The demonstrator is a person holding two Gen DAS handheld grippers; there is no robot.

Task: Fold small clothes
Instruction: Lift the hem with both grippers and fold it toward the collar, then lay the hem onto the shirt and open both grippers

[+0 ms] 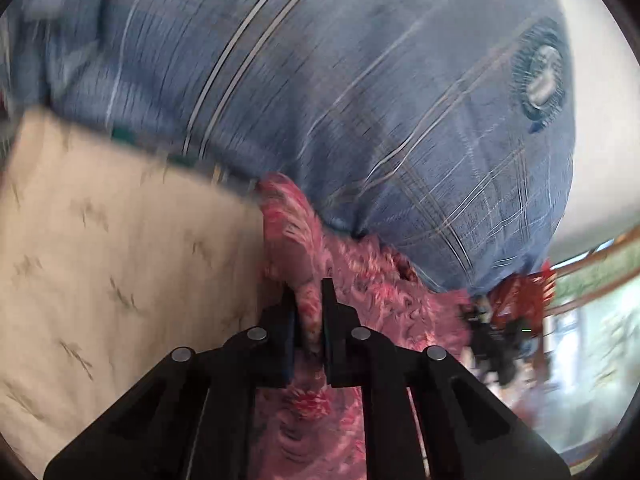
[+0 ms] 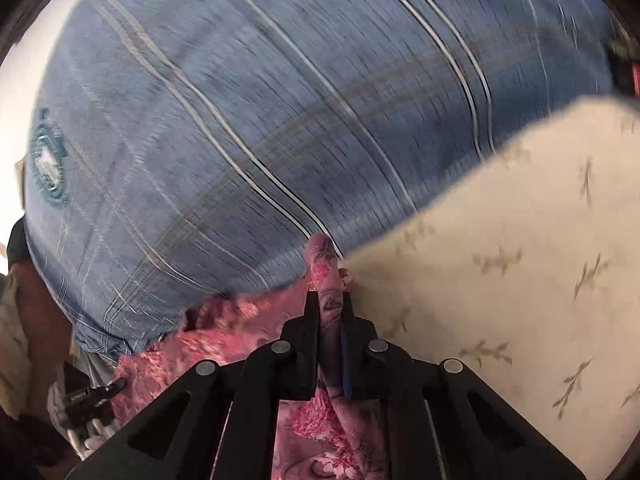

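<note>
Pink floral garment (image 1: 360, 292), apparently bunched, pinched by both grippers; frames blurred.

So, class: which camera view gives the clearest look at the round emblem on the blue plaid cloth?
The left wrist view: the round emblem sits larger there, upper right on the blue plaid cloth, though blurred. The right wrist view shows the same emblem smaller and squeezed against the left edge.

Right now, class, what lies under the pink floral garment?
The pink floral garment hangs from both shut jaws; beside it lie cream bedding and a blue plaid cloth. Anything directly beneath is covered.
</note>
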